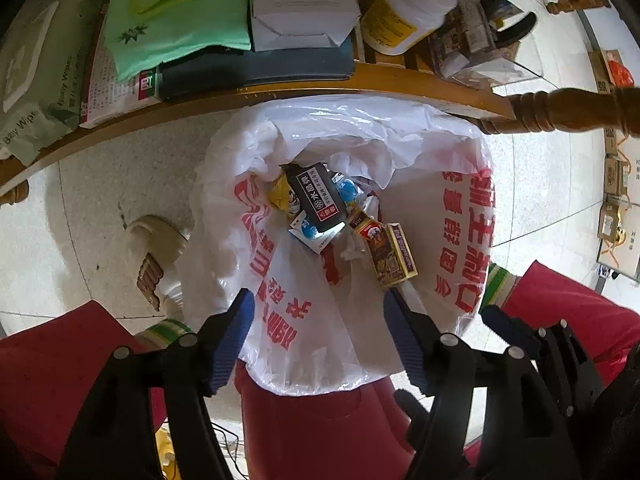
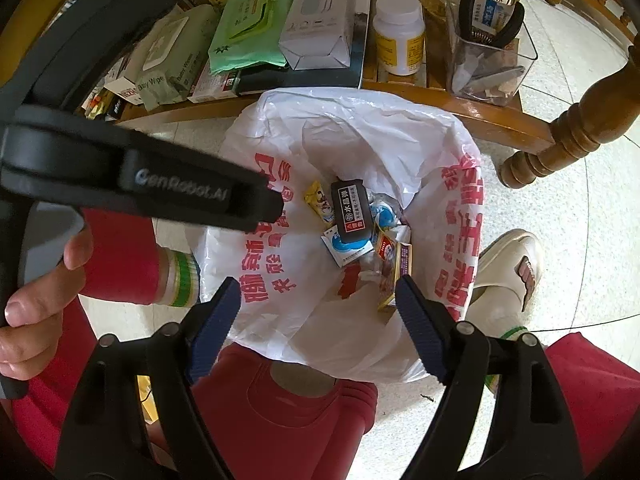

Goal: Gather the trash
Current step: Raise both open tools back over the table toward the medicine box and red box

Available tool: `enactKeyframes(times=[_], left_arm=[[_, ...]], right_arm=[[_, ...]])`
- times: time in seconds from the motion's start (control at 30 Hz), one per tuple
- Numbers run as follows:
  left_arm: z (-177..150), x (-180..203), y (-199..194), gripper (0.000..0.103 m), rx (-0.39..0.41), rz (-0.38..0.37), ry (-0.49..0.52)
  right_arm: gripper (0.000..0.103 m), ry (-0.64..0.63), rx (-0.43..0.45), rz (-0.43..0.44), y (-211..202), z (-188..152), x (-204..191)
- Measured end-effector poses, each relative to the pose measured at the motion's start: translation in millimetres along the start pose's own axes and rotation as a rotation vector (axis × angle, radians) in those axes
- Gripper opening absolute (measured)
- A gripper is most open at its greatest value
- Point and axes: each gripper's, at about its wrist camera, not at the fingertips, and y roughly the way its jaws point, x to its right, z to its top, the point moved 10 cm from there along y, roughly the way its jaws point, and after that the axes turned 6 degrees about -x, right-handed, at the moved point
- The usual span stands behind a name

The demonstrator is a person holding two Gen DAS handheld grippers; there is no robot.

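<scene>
White bin bag [image 1: 420, 152] beneath both gaping, empty tools; hand [image 2: 36, 300] only in right view.

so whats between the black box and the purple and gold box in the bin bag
In the left wrist view, a small red and gold carton sits between the black box and the purple and gold box, on crumpled white tissue.
</scene>
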Motion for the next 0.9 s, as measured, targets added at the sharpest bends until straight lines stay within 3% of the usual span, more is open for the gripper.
enactKeyframes(times=[0.17, 0.47, 0.73, 0.9], left_arm=[[-10.7, 3.5, -14.4, 0.068, 0.046, 0.024, 0.029], [-48.6, -0.9, -82.5, 0.073, 0.242, 0.096, 0.055], [-100.3, 9.2, -180.2, 0.083, 0.430, 0.179, 0.153], [-127.2, 12.9, -242.6, 0.084, 0.468, 0.129, 0.207]], right_arm=[[0.078, -0.006, 0.019, -0.007, -12.9, -3.4, -3.7], [0.082, -0.039, 0.123, -0.037, -66.9, -22.5, -18.8], [0.091, -0.108, 0.336, -0.081, -176.7, -25.0, -36.0], [0.092, -0.188, 0.457, -0.108, -259.7, -14.9, -49.9]])
